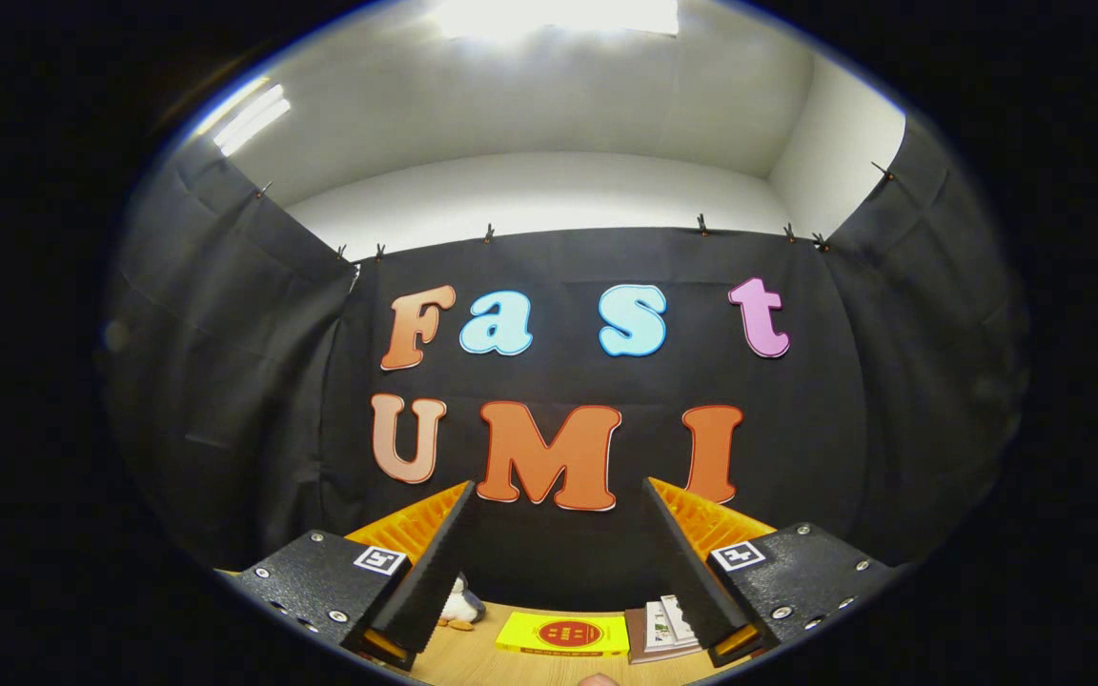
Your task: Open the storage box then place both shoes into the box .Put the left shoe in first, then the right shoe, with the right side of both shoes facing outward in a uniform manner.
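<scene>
So the gripper [557,491] is held up pretty high here, pointing mostly at the black cloth back wall [225,400] of the booth and the white ceiling [549,105] above it, where a bright light panel [554,14] glares. Its two fingers are spread wide apart with nothing between them, so it's open and empty-handed.

Down low, between and just past the fingers, there's a strip of wooden tabletop [473,662]. On it sits a flat yellow item [563,634] with a red round mark, right between the fingers. Just beside it, toward the right finger, is a brownish booklet or card thing [663,631] with some pictures on it; hard to say what it really is. Next to the left finger there's a little penguin-looking toy [459,607], partly hidden behind that finger.

As for the actual task stuff: the storage box and the two shoes can't be made out from this angle, so there's no telling where they sit or whether the box lid is up or down. Presumably they're lower down than where the camera is aimed.

Progress-wise, it looks like nothing's visibly done. With open, empty fingers aimed at the wall, this reads like the very start or a pause between steps. By that guess, opening the box, then left shoe, then right shoe, is all still to come.
</scene>
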A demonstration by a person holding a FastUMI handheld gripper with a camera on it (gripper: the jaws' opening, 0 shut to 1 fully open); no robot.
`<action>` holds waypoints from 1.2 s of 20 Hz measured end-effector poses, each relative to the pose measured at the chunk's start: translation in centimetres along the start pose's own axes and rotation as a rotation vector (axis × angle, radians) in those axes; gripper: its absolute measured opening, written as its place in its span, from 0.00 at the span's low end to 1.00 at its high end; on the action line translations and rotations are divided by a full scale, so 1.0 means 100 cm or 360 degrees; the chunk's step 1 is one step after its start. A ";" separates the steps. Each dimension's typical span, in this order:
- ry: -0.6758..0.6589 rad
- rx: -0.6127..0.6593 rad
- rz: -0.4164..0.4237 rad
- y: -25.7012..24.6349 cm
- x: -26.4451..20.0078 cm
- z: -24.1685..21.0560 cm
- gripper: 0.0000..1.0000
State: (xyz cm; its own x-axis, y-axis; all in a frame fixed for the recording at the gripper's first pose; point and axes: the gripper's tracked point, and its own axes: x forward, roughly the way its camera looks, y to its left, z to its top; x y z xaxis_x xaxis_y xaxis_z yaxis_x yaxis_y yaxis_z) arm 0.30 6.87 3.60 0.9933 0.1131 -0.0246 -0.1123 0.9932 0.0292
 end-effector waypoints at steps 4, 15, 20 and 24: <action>0.0184 0.0088 0.0058 0.012 -0.001 -0.038 1.00; 0.0895 0.0294 0.0453 0.105 -0.044 -0.182 1.00; 0.1181 0.0403 0.0683 0.151 -0.083 -0.227 0.99; 0.1398 0.0609 0.0801 0.182 -0.110 -0.253 0.97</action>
State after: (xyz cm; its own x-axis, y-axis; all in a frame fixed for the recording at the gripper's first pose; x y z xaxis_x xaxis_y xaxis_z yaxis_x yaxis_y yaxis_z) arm -13.33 24.41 -20.91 0.4514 0.6359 -0.6260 -0.3344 0.7709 0.5421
